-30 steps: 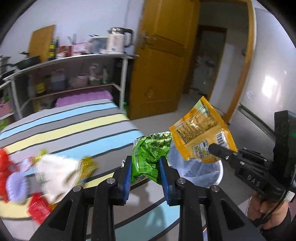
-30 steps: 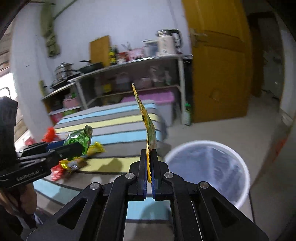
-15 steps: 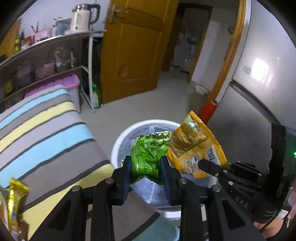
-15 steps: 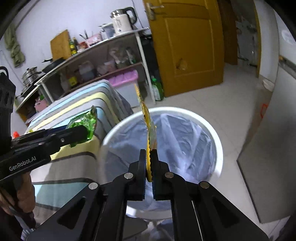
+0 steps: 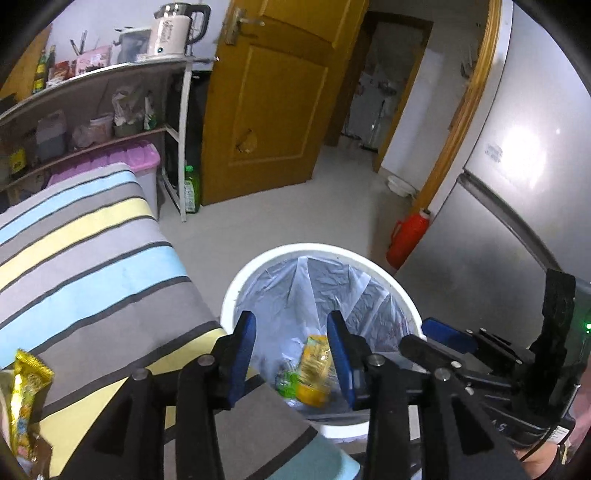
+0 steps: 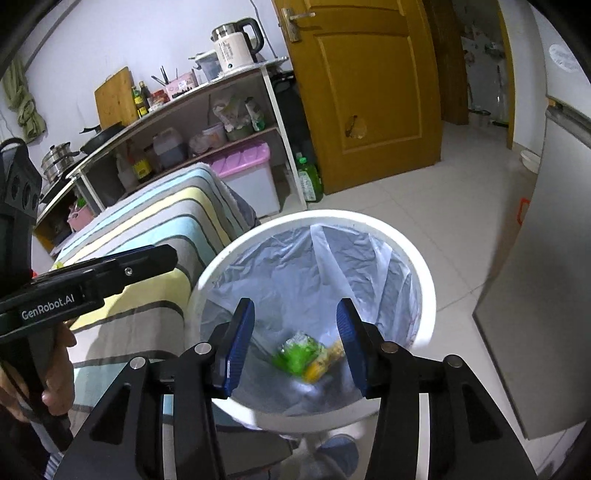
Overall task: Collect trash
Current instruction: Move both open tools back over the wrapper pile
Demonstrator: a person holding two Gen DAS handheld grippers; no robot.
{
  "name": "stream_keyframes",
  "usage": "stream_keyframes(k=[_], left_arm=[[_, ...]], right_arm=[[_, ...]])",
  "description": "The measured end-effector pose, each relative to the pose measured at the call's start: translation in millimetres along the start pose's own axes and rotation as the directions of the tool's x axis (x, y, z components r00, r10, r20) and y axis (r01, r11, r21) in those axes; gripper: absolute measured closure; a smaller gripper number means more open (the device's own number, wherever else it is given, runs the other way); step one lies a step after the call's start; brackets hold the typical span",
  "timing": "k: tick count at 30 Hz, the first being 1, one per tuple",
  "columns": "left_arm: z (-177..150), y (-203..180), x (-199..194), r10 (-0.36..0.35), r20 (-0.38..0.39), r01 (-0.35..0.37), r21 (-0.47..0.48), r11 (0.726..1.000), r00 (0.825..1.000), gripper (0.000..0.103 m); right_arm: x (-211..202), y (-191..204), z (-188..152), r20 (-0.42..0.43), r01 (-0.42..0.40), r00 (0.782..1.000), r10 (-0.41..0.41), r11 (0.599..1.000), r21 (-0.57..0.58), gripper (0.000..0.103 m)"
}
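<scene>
A white trash bin [image 5: 258, 266] with a pale liner stands on the floor beside the striped table; it also shows in the right wrist view [image 6: 424, 273]. A green snack bag [image 6: 297, 354] and an orange snack bag [image 6: 325, 363] lie at its bottom; the orange bag [image 5: 314, 363] and green bag [image 5: 288, 380] also show in the left wrist view. My left gripper [image 5: 291, 354] is open and empty over the bin. My right gripper [image 6: 295, 343] is open and empty over the bin. A yellow wrapper [image 5: 27, 398] lies on the table at the left edge.
The striped tablecloth [image 5: 85, 258] covers the table left of the bin. A shelf with a kettle [image 5: 171, 31] stands behind. A yellow door [image 5: 273, 96], a red thermos [image 5: 408, 240] on the floor and a grey fridge [image 5: 517, 206] at right.
Both grippers opened over the bin. The green bag and the orange bag dropped from the jaws to the bottom of the bin.
</scene>
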State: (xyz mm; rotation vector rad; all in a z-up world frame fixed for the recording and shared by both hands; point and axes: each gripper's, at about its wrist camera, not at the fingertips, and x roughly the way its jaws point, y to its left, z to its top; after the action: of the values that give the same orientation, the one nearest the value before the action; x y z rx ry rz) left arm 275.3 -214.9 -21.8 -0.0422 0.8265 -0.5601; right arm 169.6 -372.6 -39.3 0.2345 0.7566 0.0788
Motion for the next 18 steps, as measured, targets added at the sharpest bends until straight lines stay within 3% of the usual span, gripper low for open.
stream_keyframes(k=[9,18], left_arm=[[-20,11,-74,0.059,0.116,-0.057,-0.026,0.998,0.991,0.063],[-62,42,-156,0.2,0.211,-0.183,-0.1,0.978,0.957,0.063]], right_arm=[[-44,37,1,0.086,-0.046,0.995,0.05,0.998,-0.049,0.056],[-64,102,-8,0.105,-0.156,0.979,0.172,0.978,-0.14,0.056]])
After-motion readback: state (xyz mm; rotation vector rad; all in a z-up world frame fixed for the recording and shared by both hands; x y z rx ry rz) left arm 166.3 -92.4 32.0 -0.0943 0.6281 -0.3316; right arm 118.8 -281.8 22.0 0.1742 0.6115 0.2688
